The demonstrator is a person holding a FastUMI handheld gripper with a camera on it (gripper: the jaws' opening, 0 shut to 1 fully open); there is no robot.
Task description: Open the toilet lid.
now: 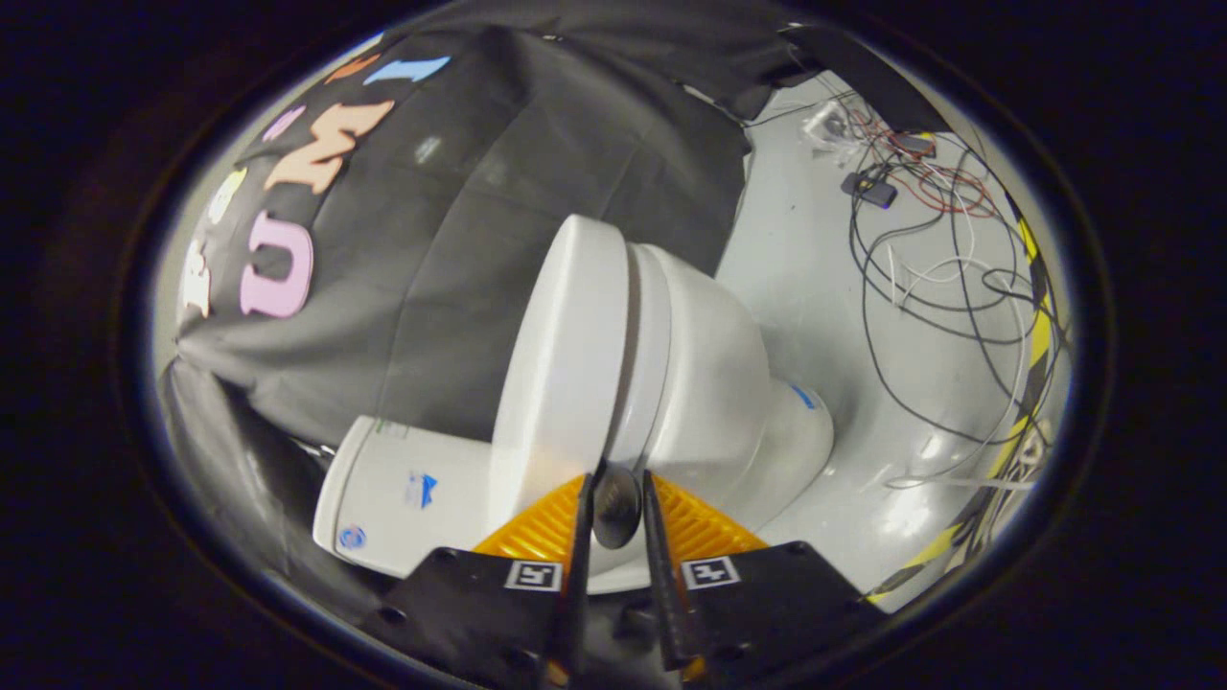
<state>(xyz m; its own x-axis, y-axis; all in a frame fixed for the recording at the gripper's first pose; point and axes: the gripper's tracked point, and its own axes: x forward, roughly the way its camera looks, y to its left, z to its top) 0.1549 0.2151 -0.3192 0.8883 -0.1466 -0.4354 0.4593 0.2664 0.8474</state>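
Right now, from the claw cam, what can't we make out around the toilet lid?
- Grip: the claw fingers sit close together at the toilet lid edge; whether both press on it is unclear.
- Dark round thing between the fingers: blurred, can't be identified.
- Lid hinge: hidden behind the lid and the tank.
- Bowl inside: covered by the lid and seat.
- Small parts among the floor cables: too small to identify.

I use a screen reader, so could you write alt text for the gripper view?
The gripper has its fingers nearly closed, just in front of the near edge of a white toilet lid, which lies closed on the toilet bowl. Tank, black cloth wall and loose cables on a grey floor surround it.
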